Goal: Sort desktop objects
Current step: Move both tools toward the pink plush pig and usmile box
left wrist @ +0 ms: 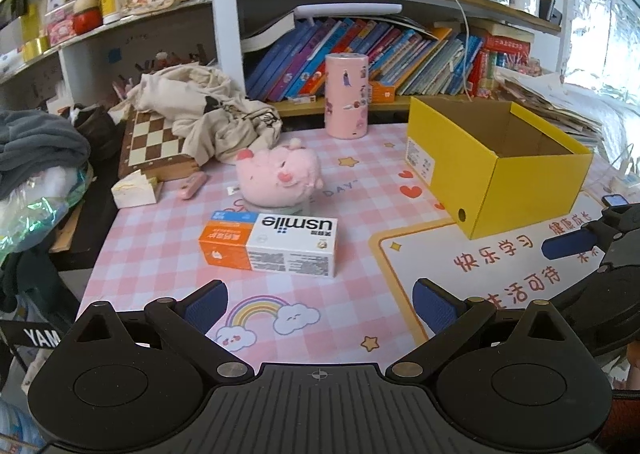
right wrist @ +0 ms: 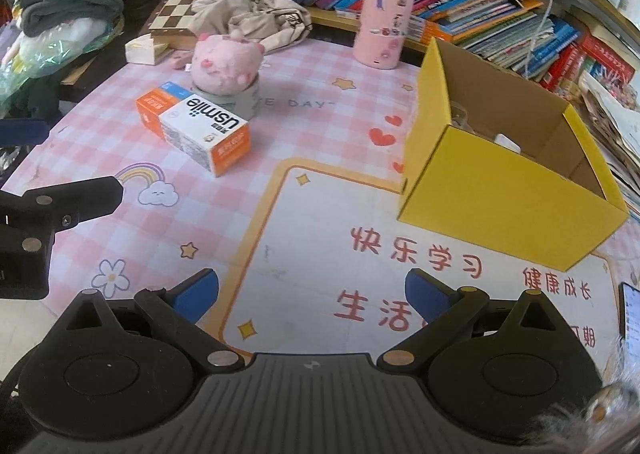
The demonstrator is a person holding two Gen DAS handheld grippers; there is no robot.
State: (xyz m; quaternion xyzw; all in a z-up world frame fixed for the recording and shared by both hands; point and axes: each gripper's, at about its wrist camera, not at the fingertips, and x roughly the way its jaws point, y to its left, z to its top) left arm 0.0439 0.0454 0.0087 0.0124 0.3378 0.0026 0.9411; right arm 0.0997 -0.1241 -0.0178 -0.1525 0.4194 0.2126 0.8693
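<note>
Hovering spread and empty, the left gripper and right gripper face a half-finished sort: yellow box ahead-right holds something white, while usmile carton and pink plush wait just ahead

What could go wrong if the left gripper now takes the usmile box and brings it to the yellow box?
1. The pink plush toy sits on a grey roll directly behind the usmile box; pushing the box back could topple the toy.
2. The left gripper is open, but the box lies lengthwise across it, so the grip may be awkward.
3. The right gripper hovers open near the yellow box; the two could collide.
</note>
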